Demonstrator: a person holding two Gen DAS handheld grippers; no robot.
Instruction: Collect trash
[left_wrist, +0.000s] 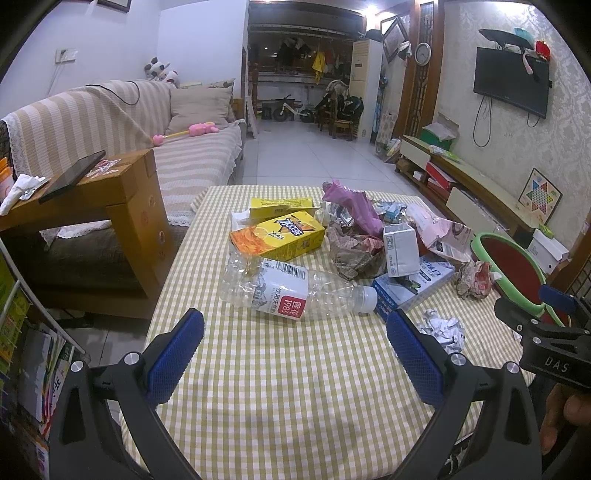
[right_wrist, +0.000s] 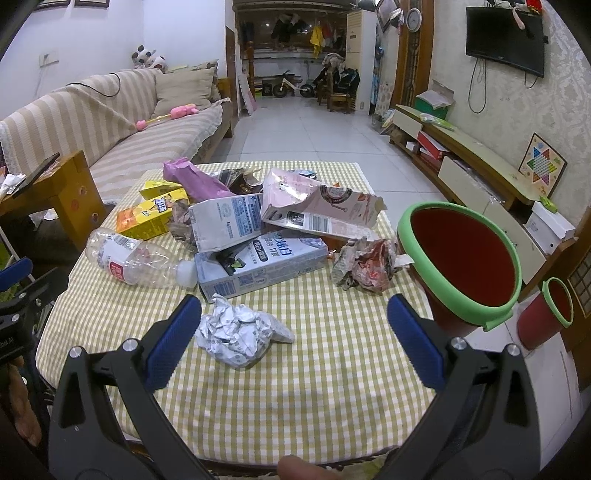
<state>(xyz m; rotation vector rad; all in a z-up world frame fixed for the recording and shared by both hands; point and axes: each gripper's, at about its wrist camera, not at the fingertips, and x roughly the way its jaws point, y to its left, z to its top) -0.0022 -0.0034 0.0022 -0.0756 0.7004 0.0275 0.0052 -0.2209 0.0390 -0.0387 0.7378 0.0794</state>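
Both grippers hang over the near edge of the checked tablecloth (right_wrist: 295, 398), jaws spread wide and holding nothing. The right gripper (right_wrist: 293, 332) faces a crumpled paper ball (right_wrist: 240, 332) lying just inside its left finger — very light, soft, likely to crush further under pressure; a pinch across the middle of the wad looks the surest hold.

The left gripper (left_wrist: 295, 347) faces an empty clear plastic bottle (left_wrist: 291, 291) lying on its side, white cap toward the right. Judged light, thin-walled and slick; the labelled waist should dent and give purchase, whereas the neck by the cap is stiffer but narrow, and the round body may roll away.

Beyond the bottle, in contact with one another: a blue-and-white carton (right_wrist: 258, 266), lying flat, a torn white carton (right_wrist: 225, 221) leaning on it, a pink carton (right_wrist: 317, 210) ripped open. These are stiff at the folds, floppy at the torn flaps — take them across a flat face.

A crushed printed wrapper (right_wrist: 364, 267) sits beside the green-rimmed red bin (right_wrist: 513, 258) at the table's right edge. Farther back lie a yellow drink box (left_wrist: 280, 234) and a purple bag (left_wrist: 354, 206), limp
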